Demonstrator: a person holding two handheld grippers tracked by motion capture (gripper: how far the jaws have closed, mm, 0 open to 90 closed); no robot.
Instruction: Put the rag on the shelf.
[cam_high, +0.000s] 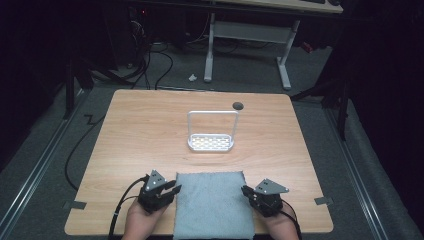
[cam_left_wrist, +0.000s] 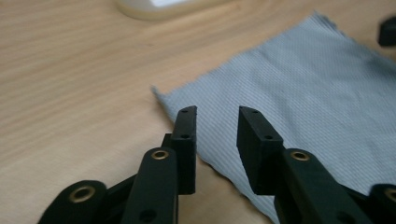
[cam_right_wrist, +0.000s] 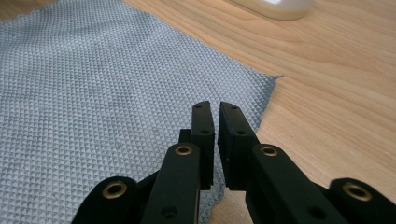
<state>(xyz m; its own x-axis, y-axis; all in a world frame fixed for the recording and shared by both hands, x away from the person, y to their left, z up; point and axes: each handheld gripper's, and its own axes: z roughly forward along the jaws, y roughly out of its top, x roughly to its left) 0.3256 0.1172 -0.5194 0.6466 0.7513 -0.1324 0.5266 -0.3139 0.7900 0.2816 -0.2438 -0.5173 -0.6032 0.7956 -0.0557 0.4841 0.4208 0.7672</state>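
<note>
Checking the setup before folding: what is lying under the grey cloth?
The grey cloth lies flat on the wooden table, its near edge hanging over the table's front. Whatever might be beneath it is covered; no bulge shows.

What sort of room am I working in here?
Probably a lab or workshop, not a home: a bare wooden table on grey carpet, cables trailing over the floor, and a height-adjustable desk frame behind, all under dim lighting.

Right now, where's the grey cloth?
In the high view, the grey cloth lies flat at the table's near edge, between the left gripper and right gripper, in front of the white rack.
</note>
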